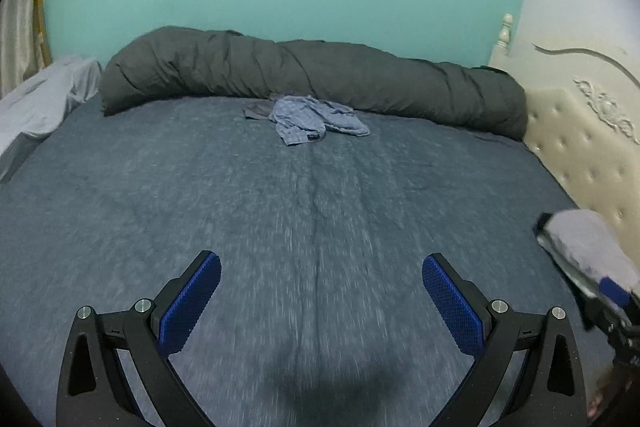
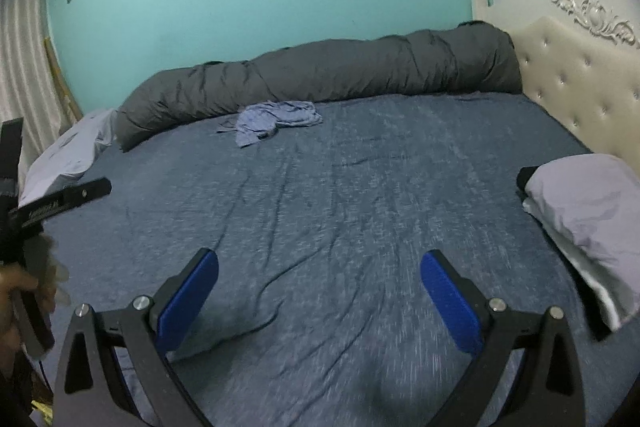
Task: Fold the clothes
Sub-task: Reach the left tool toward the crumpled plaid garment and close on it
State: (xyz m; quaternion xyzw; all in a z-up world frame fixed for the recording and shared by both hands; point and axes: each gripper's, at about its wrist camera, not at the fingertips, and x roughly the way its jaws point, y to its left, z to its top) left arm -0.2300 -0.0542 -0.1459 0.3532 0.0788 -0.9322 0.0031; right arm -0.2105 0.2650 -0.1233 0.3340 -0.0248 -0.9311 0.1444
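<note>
Teal wall and a cream tufted headboard [image 2: 576,87] frame a wide bed whose blue-grey sheet [image 1: 320,227] lies nearly bare. Far across it, touching the long roll of dark grey duvet [image 1: 312,75] along the wall, lies the thing to be folded: a crumpled light-blue checked garment [image 1: 306,119], perhaps a shirt or shorts, too bunched to say which. Both tongs are well short of it. The left gripper [image 1: 320,287] hovers over the near part of the sheet with its blue pads spread wide and nothing between them; the right gripper [image 2: 320,285] is likewise spread and empty, near a pale pillow [image 2: 588,211] by the headboard. The garment looks thin, light and limp, so it should lift with little effort but sag and slide on itself. A likely hold is a hem or seam edge, such as the flap nearest the camera, one corner in each gripper, to shake it flat before folding.
</note>
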